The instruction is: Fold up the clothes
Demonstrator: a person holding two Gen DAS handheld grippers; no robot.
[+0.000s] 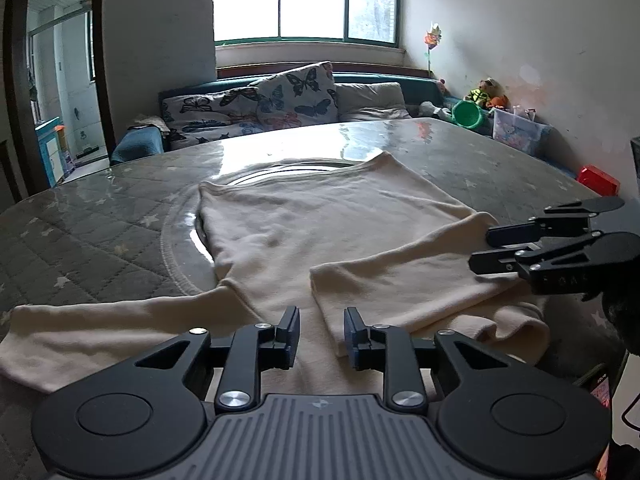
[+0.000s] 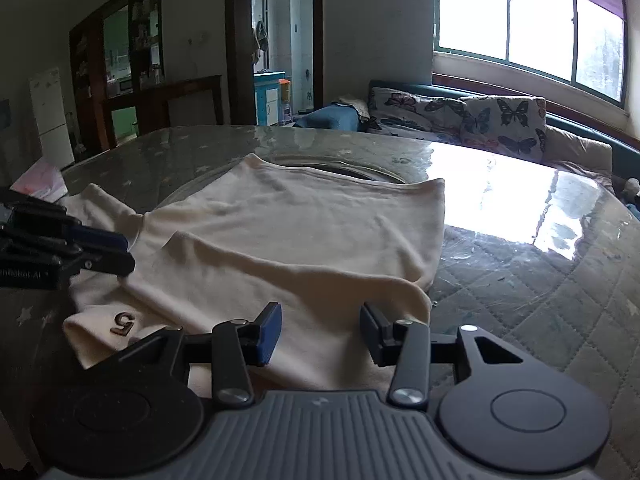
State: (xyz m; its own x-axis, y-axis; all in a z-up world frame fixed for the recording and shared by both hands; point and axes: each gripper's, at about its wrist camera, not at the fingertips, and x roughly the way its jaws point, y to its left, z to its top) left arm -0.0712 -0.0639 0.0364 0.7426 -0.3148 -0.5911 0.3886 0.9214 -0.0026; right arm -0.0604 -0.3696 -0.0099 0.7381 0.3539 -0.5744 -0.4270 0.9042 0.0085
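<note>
Shirt: the cream long-sleeved shirt (image 1: pixel 320 216) lies spread flat on the glass-topped table (image 1: pixel 100 216), hem toward the window, collar end nearest me.
Sleeves: one sleeve (image 1: pixel 400 276) is already laid across the body – the other sleeve (image 1: pixel 100 332) is stretched out sideways on the left wrist camera's left.
Step in hand: I judge the first sleeve fold is set down and I am letting go of it; the fold looks about a third done.
Left tongs (image 1: pixel 322 330): the jaws stand a little apart just above the cloth near the collar, nothing between the pads as far as I can see.
Right tongs (image 2: pixel 320 330): open wider, poised over the folded edge; the pads do not press on anything.
Next move: I would send the left tongs out to the loose sleeve's cuff, pinch only the top layer, and carry it over the body to match the first – low and slow, so the laid sleeve is not dragged.
Risk: the glass is slick, so the whole shirt may slide.
</note>
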